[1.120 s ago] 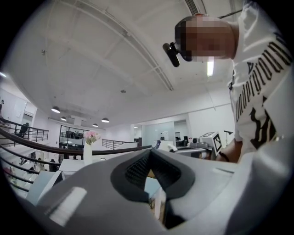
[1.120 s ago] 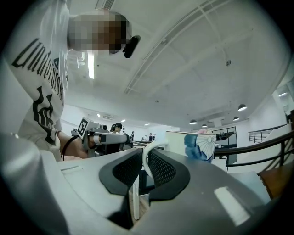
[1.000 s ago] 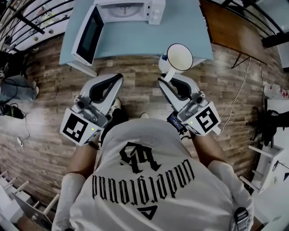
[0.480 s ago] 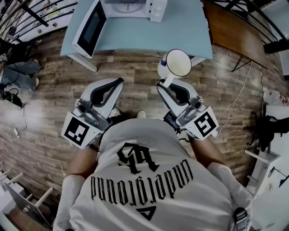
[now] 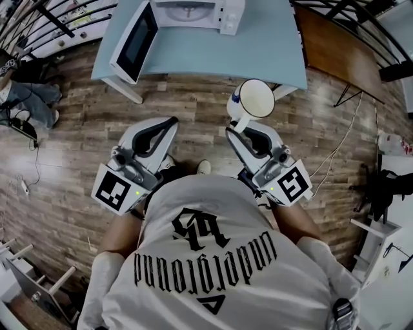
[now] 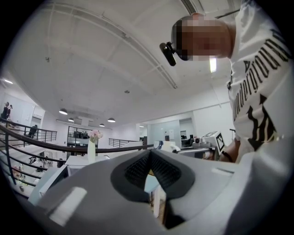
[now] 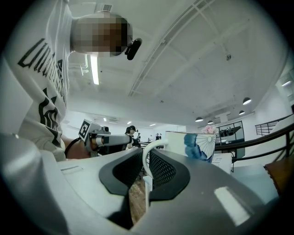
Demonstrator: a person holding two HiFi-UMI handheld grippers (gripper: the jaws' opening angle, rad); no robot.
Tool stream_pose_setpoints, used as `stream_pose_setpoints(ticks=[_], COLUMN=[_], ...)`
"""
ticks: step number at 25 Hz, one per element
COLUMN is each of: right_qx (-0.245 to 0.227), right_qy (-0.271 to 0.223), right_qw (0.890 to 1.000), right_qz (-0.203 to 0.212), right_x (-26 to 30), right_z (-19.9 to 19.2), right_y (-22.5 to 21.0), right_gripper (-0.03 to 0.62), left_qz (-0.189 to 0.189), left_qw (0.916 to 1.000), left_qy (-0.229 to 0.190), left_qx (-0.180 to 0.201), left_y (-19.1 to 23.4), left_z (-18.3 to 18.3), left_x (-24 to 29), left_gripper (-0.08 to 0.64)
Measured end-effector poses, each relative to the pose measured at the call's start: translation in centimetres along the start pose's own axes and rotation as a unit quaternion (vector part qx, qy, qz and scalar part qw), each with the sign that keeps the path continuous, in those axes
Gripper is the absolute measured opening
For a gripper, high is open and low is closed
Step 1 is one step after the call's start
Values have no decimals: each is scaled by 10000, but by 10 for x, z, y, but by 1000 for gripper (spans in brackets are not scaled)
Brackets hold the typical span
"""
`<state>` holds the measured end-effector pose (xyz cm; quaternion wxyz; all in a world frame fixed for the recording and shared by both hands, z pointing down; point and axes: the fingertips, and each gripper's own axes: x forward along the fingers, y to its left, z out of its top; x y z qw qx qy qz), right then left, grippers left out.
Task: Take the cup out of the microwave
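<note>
The cup [image 5: 253, 100] is out of the microwave [image 5: 193, 11] and held in the air, mouth up, just off the near edge of the light blue worktop [image 5: 219, 55] and above the wooden floor [image 5: 71, 148]. It is white, with a blue fan pattern on its side in the right gripper view. Its thin white handle [image 7: 144, 160] stands between the fingers of the right gripper [image 5: 236, 127], which are clamped on it while the cup's body sticks out beyond their tips.

The left gripper [image 5: 173, 120] is level beside the right one, well apart from the cup. Its fingers are together at the tips with nothing between them.

Behind the cup, the microwave sits at the far side of the worktop, its door [image 5: 134, 40] swung wide open to the left. A brown table [image 5: 335, 45] stands to the right of the worktop. The person's white shirt with dark lettering fills the lower part of the head view, with both grippers held out in front of it.
</note>
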<state>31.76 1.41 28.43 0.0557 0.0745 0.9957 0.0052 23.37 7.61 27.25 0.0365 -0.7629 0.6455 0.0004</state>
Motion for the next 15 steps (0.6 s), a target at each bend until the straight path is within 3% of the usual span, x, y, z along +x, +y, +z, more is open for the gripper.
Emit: stream_pose_setpoints(ticks=[3,7,15], right_qx=[-6,-18,-38], right_qy=[-23,-24,-4], right_qw=[10000,10000,10000], right_qz=[-24,-33,-13], right_x=[-2,-1,8], right_z=[1,2,2], right_y=[0,-2,-9], right_gripper=[48,48,48], left_qz=[-24,-35,-100], left_qw=[9997,10000,9999], left_qy=[113,-65,56], left_qx=[-202,13,-76], left_y=[-4,1,6], left_z=[-1,1,-2], left_x=[3,4,10], left_gripper=[51,51,51])
